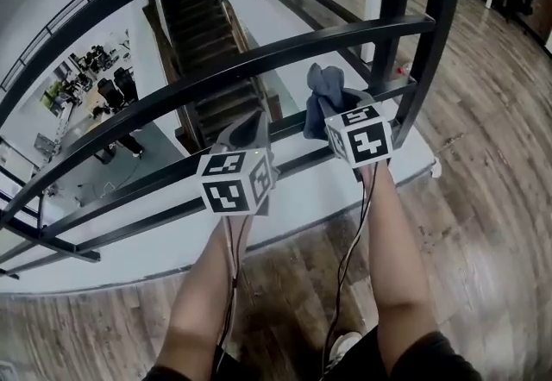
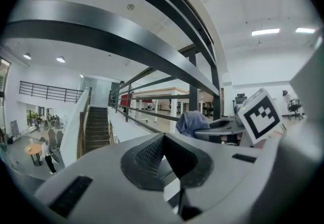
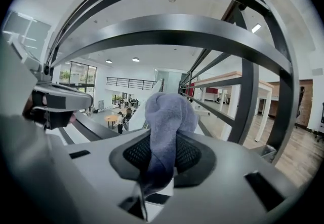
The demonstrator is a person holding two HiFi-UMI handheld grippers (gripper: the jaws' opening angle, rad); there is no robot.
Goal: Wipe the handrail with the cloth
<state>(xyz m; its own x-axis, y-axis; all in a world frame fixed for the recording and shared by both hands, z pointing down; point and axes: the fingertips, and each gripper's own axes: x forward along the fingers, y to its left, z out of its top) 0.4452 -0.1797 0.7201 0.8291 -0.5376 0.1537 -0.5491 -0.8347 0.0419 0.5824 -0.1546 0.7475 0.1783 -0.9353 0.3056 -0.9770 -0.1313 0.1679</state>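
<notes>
Two hand-held grippers reach toward a black handrail (image 1: 259, 56), the right one gripping a cloth.

Nearest, two bare forearms (image 1: 203, 284) extend over a wooden floor (image 1: 483, 164). The left gripper (image 1: 248, 125) has its jaws pressed together with nothing between them, its tip just beside a lower bar of the railing. The right gripper (image 1: 345, 108) has its jaws clamped on a grey-blue cloth (image 1: 323, 86), which bunches upward past the jaw tips, close against the same lower bar; whether it touches the bar cannot be told. Beyond the bars, a staircase (image 1: 207, 43) descends to an office floor with desks (image 1: 86, 78) far below.
</notes>
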